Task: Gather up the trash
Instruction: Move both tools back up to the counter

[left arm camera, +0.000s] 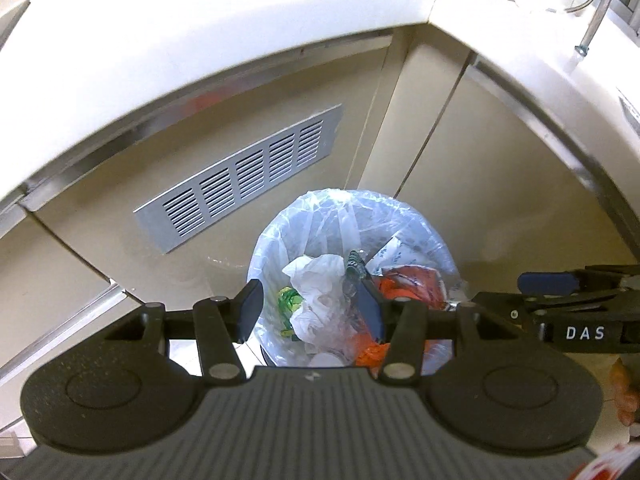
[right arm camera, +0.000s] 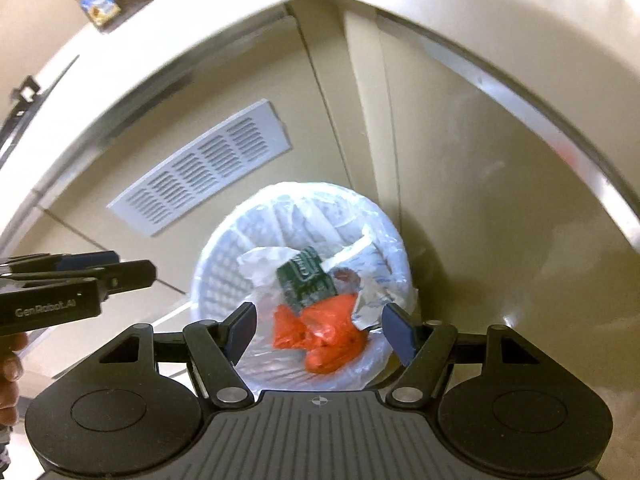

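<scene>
We see the round white slatted waste basket [right arm camera: 224, 276], lined with a clear plastic bag [left arm camera: 320, 216], standing on the floor in the inside corner of the beige cabinets [left arm camera: 500, 184], presumably out of the walkway. Inside lie a crumpled orange plastic bag [right arm camera: 324, 332], a green printed wrapper [right arm camera: 308, 276] and white crumpled tissue [left arm camera: 316, 280]. Both claws hang above the mouth, angled down. The left claw [left arm camera: 308, 308] stands partly open and empty; the right claw [right arm camera: 320, 328] stands wider, also empty. We judge a drop complete. A grey louvred vent [left arm camera: 248, 176] sits in the cabinet front beneath the white surface [left arm camera: 200, 40].
</scene>
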The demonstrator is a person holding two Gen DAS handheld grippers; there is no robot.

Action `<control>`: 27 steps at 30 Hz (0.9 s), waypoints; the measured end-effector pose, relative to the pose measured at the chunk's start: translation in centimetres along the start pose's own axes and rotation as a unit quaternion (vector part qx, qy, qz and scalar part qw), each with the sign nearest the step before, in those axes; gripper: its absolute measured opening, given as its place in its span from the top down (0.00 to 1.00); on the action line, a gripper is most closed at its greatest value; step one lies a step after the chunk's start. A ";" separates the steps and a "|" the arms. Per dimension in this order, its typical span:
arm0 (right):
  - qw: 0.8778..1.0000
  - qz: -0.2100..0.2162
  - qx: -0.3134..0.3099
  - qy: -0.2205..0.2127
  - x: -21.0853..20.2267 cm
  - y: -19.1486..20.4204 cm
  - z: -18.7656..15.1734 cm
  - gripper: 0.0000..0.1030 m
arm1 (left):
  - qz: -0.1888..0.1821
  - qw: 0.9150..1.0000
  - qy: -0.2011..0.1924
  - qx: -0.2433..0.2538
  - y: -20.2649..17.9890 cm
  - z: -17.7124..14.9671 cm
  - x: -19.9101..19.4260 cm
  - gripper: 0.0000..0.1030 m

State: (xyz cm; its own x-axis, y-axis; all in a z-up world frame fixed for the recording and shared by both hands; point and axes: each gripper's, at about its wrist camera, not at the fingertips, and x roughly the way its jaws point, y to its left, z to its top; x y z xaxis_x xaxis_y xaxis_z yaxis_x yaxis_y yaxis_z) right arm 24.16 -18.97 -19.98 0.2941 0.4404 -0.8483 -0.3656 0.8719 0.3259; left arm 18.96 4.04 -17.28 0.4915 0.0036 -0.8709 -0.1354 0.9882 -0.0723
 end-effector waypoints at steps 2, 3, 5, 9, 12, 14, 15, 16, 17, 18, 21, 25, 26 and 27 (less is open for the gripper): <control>1.000 0.013 -0.008 -0.005 -1.0 0.2 0.0 0.33 | 0.000 1.000 -0.007 -0.003 -0.3 0.0 -1.0 0.53; 1.000 0.018 -0.010 -0.007 -1.4 0.4 0.0 0.33 | 0.000 1.000 -0.011 -0.003 -0.5 0.0 -1.6 0.53; 0.999 0.031 -0.014 -0.013 -2.4 0.6 0.1 0.33 | 0.000 1.000 -0.019 -0.003 -0.7 0.1 -2.7 0.53; 0.998 0.046 -0.020 -0.031 -4.6 0.9 0.5 0.33 | 0.002 0.999 -0.037 -0.003 -1.2 0.5 -4.7 0.53; 0.997 0.058 -0.022 -0.044 -5.9 0.8 1.0 0.33 | 0.004 0.999 -0.051 -0.003 -1.5 1.0 -6.1 0.53; 0.996 0.064 -0.020 -0.052 -6.8 0.6 1.4 0.33 | 0.005 0.998 -0.060 -0.002 -1.7 1.4 -7.1 0.53; 0.996 0.067 -0.020 -0.057 -7.3 0.6 1.5 0.33 | 0.005 0.998 -0.065 -0.001 -1.8 1.6 -7.5 0.53; 0.995 0.069 -0.020 -0.062 -7.7 0.6 1.7 0.33 | 0.005 0.998 -0.070 0.000 -1.9 1.8 -7.9 0.53; 0.995 0.071 -0.019 -0.068 -8.2 0.5 1.9 0.33 | 0.006 0.997 -0.074 0.001 -1.9 2.0 -8.2 0.53; 0.995 0.071 -0.018 -0.074 -8.6 0.4 2.0 0.33 | 0.006 0.997 -0.079 0.002 -2.0 2.2 -8.5 0.53; 0.993 0.069 -0.013 -0.092 -9.7 0.1 2.7 0.33 | 0.007 0.996 -0.091 0.004 -1.9 3.1 -9.2 0.53; 0.992 0.064 -0.003 -0.110 -10.7 -0.5 3.4 0.33 | 0.010 0.995 -0.102 0.010 -1.6 4.5 -9.7 0.53; 0.991 0.063 0.000 -0.114 -10.9 -0.6 3.6 0.33 | 0.010 0.994 -0.105 0.011 -1.5 4.9 -9.8 0.53; 0.991 0.061 0.004 -0.119 -11.1 -0.8 3.8 0.33 | 0.011 0.994 -0.108 0.012 -1.3 5.3 -9.9 0.53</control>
State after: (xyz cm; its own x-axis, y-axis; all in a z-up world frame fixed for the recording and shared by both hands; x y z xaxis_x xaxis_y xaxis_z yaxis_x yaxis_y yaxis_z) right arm 24.51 -23.76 -9.24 0.4477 0.5803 -0.6803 -0.4050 0.8099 0.4244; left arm 18.79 3.49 -5.98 0.6620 0.0548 -0.7475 -0.1281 0.9909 -0.0408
